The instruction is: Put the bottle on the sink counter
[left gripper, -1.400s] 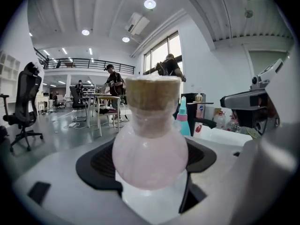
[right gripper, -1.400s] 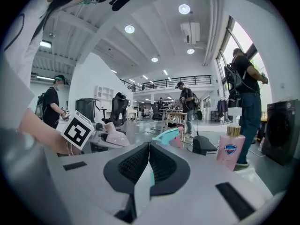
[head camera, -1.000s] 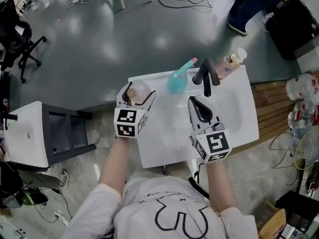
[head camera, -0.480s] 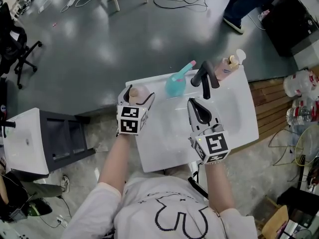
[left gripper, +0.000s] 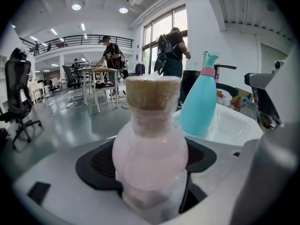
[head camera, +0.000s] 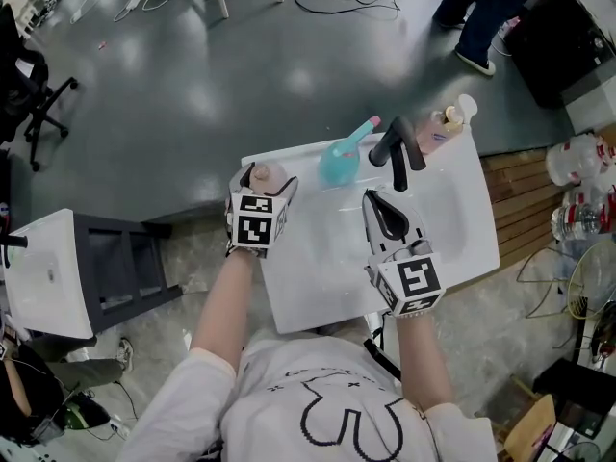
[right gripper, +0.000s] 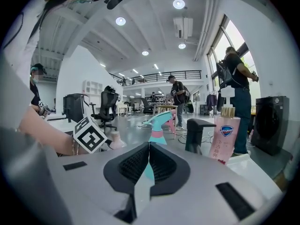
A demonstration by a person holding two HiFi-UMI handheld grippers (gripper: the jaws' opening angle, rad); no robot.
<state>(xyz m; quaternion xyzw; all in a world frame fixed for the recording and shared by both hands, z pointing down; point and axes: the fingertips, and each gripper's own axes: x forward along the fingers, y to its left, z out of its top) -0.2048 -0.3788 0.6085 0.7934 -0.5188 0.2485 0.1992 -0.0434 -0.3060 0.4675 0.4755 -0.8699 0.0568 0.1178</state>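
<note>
A small pink bottle (head camera: 272, 173) with a brown cap (left gripper: 153, 92) stands upright between the jaws of my left gripper (head camera: 262, 183), which is shut on its round body (left gripper: 150, 149). It is at the back left corner of the white sink counter (head camera: 289, 287); whether its base touches the counter is hidden. My right gripper (head camera: 375, 200) hovers over the basin, jaws shut and empty (right gripper: 148, 161). From the right gripper view the bottle (right gripper: 115, 137) shows small beside the left marker cube (right gripper: 91, 135).
A teal spray bottle (head camera: 339, 162), a black faucet (head camera: 397, 142) and a pink soap pump bottle (head camera: 441, 128) line the sink's back edge. A grey cabinet (head camera: 125, 258) stands to the left. Water bottles (head camera: 577, 191) lie at the right. A person's legs (head camera: 481, 17) are behind.
My left gripper has tipped a little more upright with the bottle still in it, staying at the same corner. The right gripper has not moved. The person behind has stepped.
</note>
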